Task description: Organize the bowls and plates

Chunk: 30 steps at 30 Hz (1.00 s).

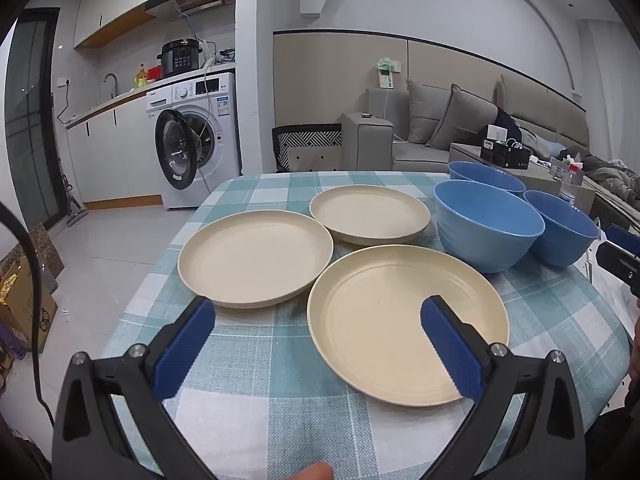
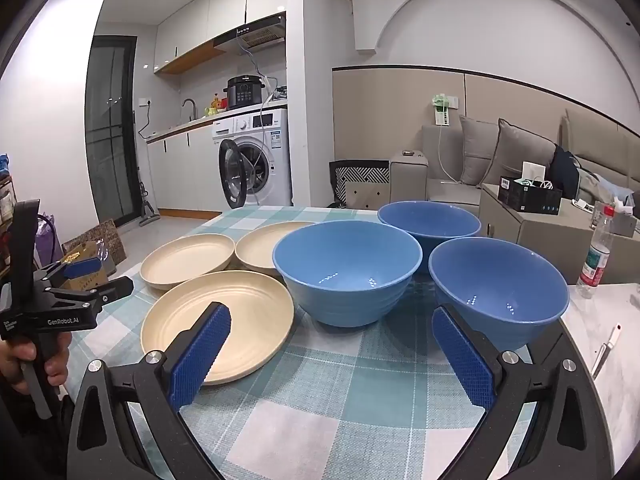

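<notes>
Three cream plates lie apart on the checked tablecloth point(image 1: 260, 360): a near one point(image 1: 404, 320), a left one point(image 1: 256, 256) and a far one point(image 1: 370, 213). Three blue bowls stand to their right: a middle one point(image 1: 486, 229), a far one point(image 1: 484, 176) and a right one point(image 1: 564, 232). My left gripper point(image 1: 318, 312) is open and empty above the near plate's left rim. My right gripper point(image 2: 330, 320) is open and empty in front of the middle bowl point(image 2: 346, 270) and the right bowl point(image 2: 498, 290). The left gripper also shows in the right wrist view point(image 2: 96, 276).
A water bottle point(image 2: 598, 252) and a small knife point(image 2: 604, 350) are on a white surface right of the table. A washing machine point(image 1: 192, 140) with its door open, a sofa point(image 1: 440, 128) and cardboard boxes point(image 1: 24, 280) stand beyond the table.
</notes>
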Each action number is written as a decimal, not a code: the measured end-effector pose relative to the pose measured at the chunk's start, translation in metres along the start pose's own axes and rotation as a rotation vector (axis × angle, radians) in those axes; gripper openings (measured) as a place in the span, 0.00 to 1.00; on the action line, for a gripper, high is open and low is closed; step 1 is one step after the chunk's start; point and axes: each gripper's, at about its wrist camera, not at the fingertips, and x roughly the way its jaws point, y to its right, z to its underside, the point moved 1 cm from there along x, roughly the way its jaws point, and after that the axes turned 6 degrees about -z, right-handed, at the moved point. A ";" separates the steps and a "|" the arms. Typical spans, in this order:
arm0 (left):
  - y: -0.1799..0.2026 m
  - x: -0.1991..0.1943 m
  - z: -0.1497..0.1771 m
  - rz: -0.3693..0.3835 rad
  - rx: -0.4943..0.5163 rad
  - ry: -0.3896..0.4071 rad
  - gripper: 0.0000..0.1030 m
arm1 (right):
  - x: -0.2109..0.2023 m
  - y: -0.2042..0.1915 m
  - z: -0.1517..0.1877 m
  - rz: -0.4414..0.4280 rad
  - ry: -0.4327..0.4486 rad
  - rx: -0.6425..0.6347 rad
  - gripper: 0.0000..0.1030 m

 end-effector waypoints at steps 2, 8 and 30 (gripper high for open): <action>-0.002 -0.002 0.000 0.002 0.001 0.005 1.00 | 0.000 0.000 0.000 0.001 0.005 -0.003 1.00; -0.002 -0.002 0.001 -0.003 0.008 0.012 1.00 | -0.001 0.001 -0.001 -0.001 0.012 -0.003 1.00; -0.002 -0.001 -0.002 -0.016 0.017 0.014 1.00 | -0.001 0.003 0.000 0.007 0.010 -0.015 1.00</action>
